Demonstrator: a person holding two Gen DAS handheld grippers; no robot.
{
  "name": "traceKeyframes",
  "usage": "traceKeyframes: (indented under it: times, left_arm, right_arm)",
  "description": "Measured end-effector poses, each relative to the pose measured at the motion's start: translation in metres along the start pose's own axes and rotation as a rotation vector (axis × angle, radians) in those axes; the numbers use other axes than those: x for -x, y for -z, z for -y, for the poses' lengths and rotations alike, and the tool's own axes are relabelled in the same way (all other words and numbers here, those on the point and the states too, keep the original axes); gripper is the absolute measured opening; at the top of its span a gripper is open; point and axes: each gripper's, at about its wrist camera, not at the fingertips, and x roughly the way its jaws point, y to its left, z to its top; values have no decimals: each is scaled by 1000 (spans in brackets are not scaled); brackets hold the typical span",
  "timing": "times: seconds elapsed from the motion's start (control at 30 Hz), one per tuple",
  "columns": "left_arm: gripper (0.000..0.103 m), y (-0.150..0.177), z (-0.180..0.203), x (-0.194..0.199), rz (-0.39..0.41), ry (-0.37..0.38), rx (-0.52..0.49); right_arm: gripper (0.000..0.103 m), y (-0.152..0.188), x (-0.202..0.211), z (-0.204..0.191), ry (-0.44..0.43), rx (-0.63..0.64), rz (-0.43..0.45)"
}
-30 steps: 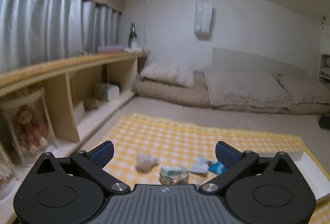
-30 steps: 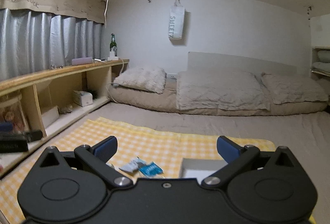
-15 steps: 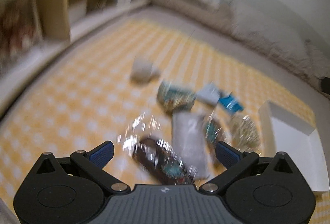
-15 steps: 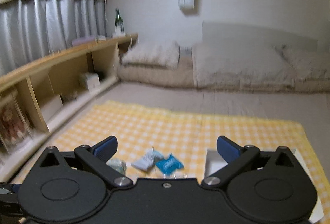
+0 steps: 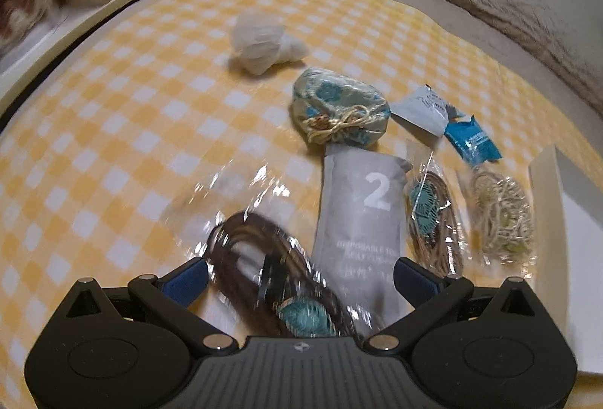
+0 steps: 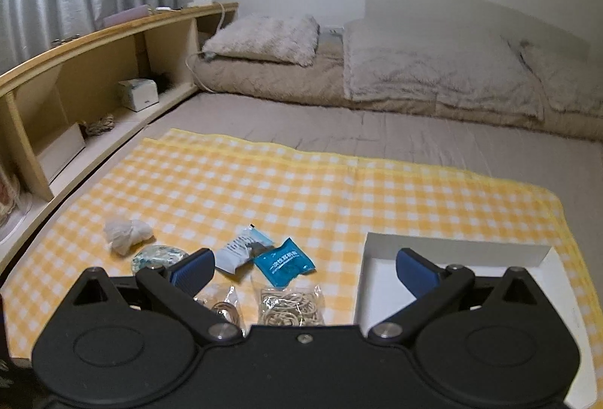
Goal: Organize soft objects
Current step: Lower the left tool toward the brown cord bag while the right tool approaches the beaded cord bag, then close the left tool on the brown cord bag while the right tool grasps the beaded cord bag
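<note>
Packets of soft goods lie scattered on a yellow checked cloth (image 5: 124,130) spread over a bedroom floor, with a white box (image 6: 380,258) open at the cloth's right edge. Nearest the left gripper (image 5: 299,279) is a clear bag of dark cord (image 5: 264,258) with a turquoise charm, lying directly between and just ahead of its blue fingertips (image 5: 188,279), its long axis running from near right to far left, across the line of the fingers at a slant. Just right of it, touching or overlapping, a grey pouch (image 5: 361,216) marked "2" lies lengthwise, pointing away from the camera. Beyond sit a brocade pouch (image 5: 339,111), a white cloth wad (image 5: 264,45), a pale sachet (image 5: 420,111) and a blue sachet (image 5: 473,141); two more clear bags, one of brown cord (image 5: 433,224) and one of pale bands (image 5: 501,216), lie toward the box. Left gripper is pitched steeply down over the pile, fingers spread wide and clamped on nothing; the view is motion-blurred. Right gripper (image 6: 305,269) is held higher and more level, looking across the room toward the bedding (image 6: 433,62) and shelf (image 6: 94,43), fingers likewise wide apart and empty, the box just ahead on its right. Left hand appears the better placed for the dark cord bag; a slight twist would likely square the fingers to its short side.
</note>
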Motion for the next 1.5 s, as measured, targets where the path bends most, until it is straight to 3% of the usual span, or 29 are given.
traceKeyframes:
  times: [0.17, 0.37, 0.6, 0.8, 0.97, 1.23, 1.33, 1.5]
  left_arm:
    - [103, -2, -1, -12, -3, -67, -79]
    - [103, 1, -23, -9, -36, -54, -113]
    - [103, 7, -42, -5, -51, -47, -203]
    - [100, 6, -56, 2, -54, 7, -163]
    - [87, 3, -58, 8, -41, 43, -147]
    - [87, 4, -54, 8, -25, 105, -177]
    - [87, 3, -49, 4, 2, 118, -225]
    - [87, 4, -41, 2, 13, 68, -349]
  right_arm:
    - [103, 0, -26, 2, -21, -19, -52]
    - [103, 4, -59, 3, -18, -3, -113]
    - [88, 15, -95, 1, -37, 20, -230]
    - [82, 27, -116, -12, -84, 64, -314]
    - [82, 31, -130, -18, -35, 88, -339]
    - [84, 40, -148, -16, -6, 107, -377]
    - [83, 43, -154, -17, -7, 104, -403]
    - [68, 45, -158, -20, -34, 69, -447]
